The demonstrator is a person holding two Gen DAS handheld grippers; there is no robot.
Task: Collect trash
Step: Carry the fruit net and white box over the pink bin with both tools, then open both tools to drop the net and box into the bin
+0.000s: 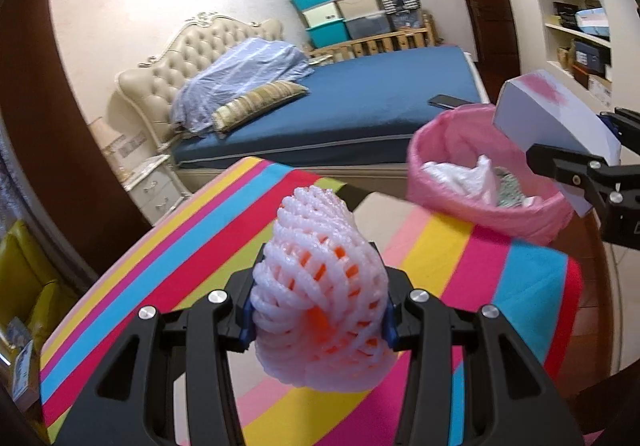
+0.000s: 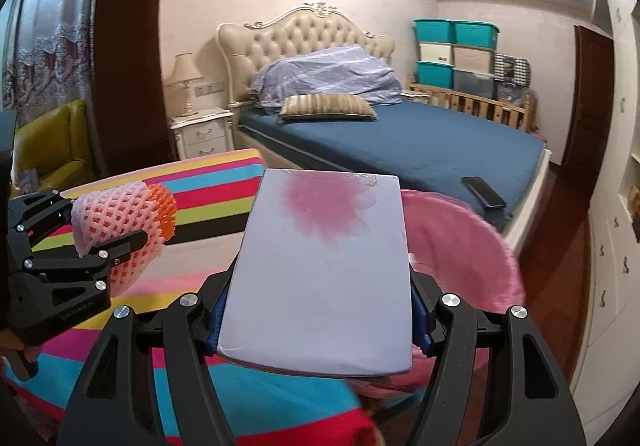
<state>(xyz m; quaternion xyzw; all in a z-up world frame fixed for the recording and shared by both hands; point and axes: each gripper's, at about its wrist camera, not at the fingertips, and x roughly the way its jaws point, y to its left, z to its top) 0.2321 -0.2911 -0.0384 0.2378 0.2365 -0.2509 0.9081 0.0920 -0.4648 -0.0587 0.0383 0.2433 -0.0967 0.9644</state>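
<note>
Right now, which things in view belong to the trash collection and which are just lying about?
Job:
- foam fruit net, held by left gripper
- white box, held by right gripper
- pink-lined trash bin

Lying about:
- phone on the bed
- striped pillow
- storage bins

place: home bedroom | evidence: bed (image 2: 420, 142) with tufted headboard (image 2: 304, 34), nightstand (image 2: 202, 134) with lamp (image 2: 185, 80), stacked storage bins (image 2: 456, 54), curtains (image 2: 44, 46)

Blue-sheeted bed (image 2: 420, 142) (dark phone (image 2: 483, 192) near its foot), teal storage bins (image 2: 454, 31), bedside lamp (image 2: 185, 82)
</note>
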